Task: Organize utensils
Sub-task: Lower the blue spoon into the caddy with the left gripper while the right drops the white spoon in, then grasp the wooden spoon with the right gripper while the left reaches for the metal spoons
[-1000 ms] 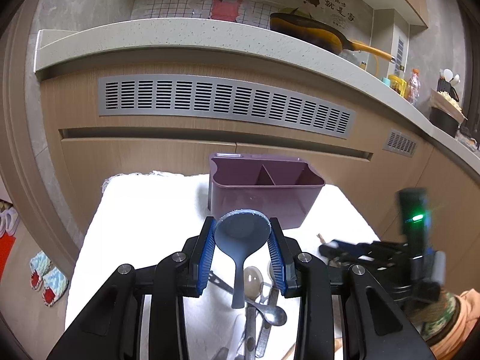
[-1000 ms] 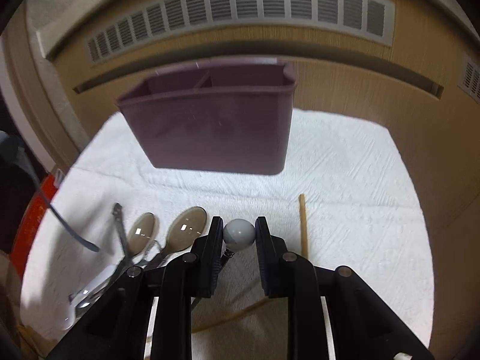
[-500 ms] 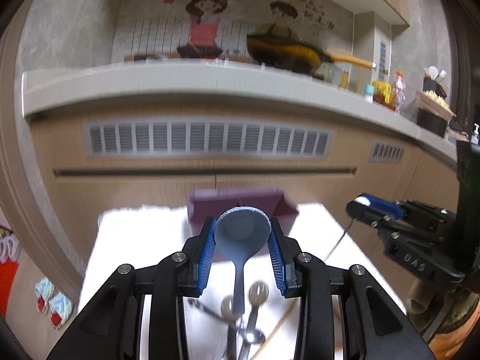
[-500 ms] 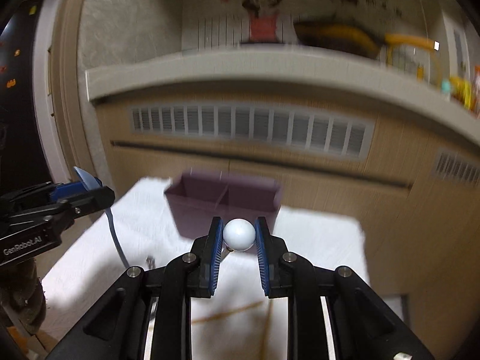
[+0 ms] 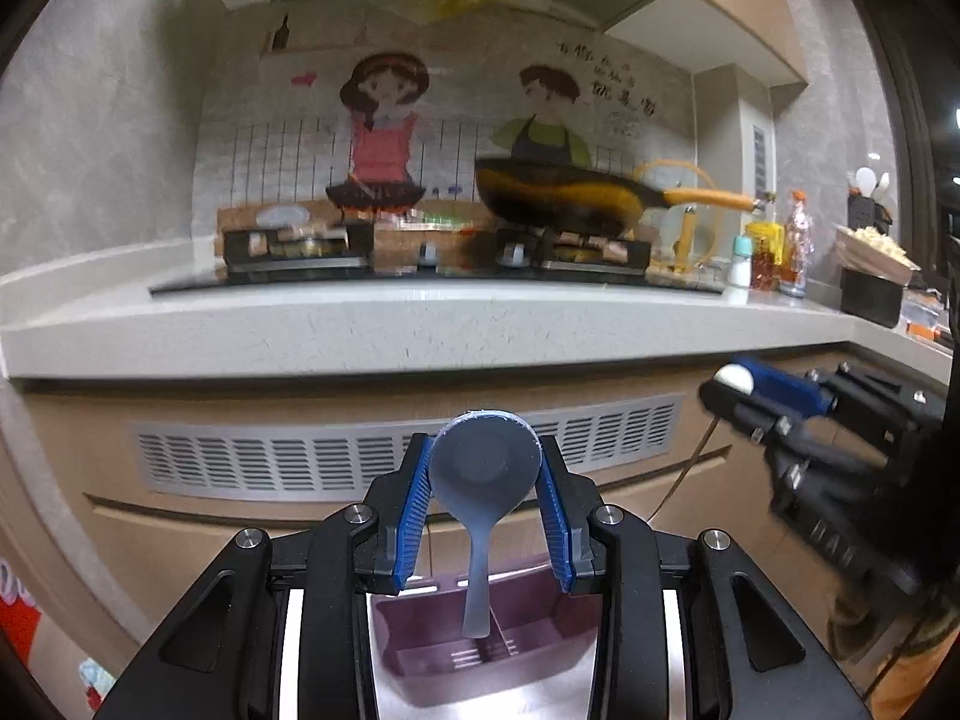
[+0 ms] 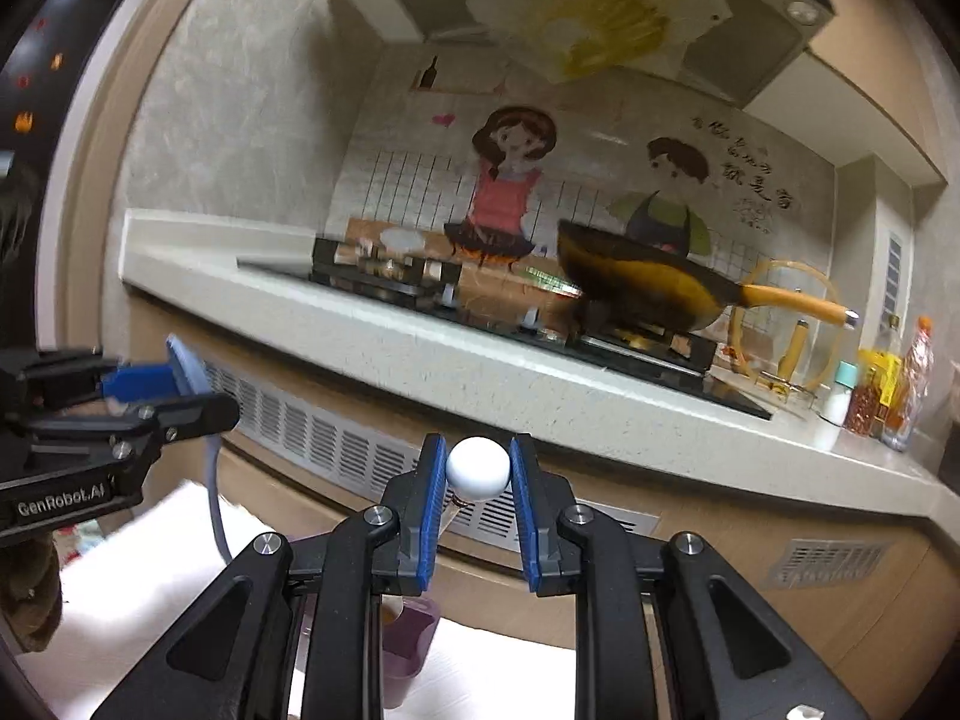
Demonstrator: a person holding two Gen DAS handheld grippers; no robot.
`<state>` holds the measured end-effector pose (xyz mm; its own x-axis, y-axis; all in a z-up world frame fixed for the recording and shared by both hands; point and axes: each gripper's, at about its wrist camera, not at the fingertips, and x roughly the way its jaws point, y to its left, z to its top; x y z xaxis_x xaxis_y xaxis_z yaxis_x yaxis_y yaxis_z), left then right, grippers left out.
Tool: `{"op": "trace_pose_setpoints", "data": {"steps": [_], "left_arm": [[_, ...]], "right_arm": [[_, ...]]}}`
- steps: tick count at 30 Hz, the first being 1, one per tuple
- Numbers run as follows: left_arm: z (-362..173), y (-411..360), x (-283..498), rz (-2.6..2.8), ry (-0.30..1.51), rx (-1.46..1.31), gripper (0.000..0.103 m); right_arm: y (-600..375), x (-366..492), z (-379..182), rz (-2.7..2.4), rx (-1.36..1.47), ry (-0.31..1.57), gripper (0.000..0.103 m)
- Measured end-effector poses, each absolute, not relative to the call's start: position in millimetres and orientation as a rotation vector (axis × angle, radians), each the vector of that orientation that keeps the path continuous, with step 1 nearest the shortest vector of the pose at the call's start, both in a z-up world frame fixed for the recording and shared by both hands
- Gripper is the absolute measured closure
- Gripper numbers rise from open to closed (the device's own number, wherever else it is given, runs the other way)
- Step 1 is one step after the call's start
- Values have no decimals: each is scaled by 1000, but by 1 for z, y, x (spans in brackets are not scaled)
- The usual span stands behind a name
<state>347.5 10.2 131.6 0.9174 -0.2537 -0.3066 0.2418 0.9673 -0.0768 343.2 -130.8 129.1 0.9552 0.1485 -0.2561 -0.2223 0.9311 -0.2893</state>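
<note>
A grey-blue spoon (image 5: 483, 474) hangs handle-down over the purple divided caddy (image 5: 420, 648); a white-knobbed utensil (image 6: 478, 468) is aloft.

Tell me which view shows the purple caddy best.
Left wrist view: the purple caddy sits below the left tongs, with its rim, divider and slotted floor visible under the blue spoon. The right wrist view catches only one corner between the tong arms.

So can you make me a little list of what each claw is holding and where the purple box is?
left claw: shut on the blue spoon, bowl up, handle hanging down
right claw: shut on the white ball-topped utensil; the rest of it is hidden
purple box: below the left claw, divided inside, the spoon's handle hanging above it
background: counter with a stove and a pan
</note>
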Motion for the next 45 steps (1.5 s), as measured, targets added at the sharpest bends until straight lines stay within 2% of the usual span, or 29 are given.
{"op": "trace_pose_setpoints", "data": {"steps": [8,10,11,12,14,18,22,23,25,32,35,40,45], "left_arm": [[42,10,421,-249,527,-103,66],[23,14,431,-255,575,-135,53],[16,17,434,-263,593,-158,43],[11,19,436,-269,601,-172,40],[8,23,433,-261,598,-172,39],[17,31,411,-245,554,-148,32],[23,41,376,-229,535,-104,30],[22,44,370,-221,534,-98,26],[20,50,358,-197,542,-95,24],[-1,76,312,-160,645,-204,24],[-11,71,287,-180,688,-157,24],[-20,60,243,-222,744,-34,24],[-27,61,210,-276,804,9,18]], "right_arm": [[-111,408,38,208,-369,445,83],[-111,420,20,236,-359,512,83],[-112,425,10,258,-342,547,82],[-115,430,2,278,-319,587,81],[-120,432,-8,292,-283,619,63],[-135,412,-2,286,-252,572,47],[-149,373,10,305,-257,521,24],[-153,362,11,308,-257,513,18],[-154,346,14,315,-261,513,11],[-163,290,7,340,-243,565,9],[-166,267,-3,369,-228,604,5],[-160,225,-35,478,-301,701,5],[-149,190,-57,590,-344,764,4]]}}
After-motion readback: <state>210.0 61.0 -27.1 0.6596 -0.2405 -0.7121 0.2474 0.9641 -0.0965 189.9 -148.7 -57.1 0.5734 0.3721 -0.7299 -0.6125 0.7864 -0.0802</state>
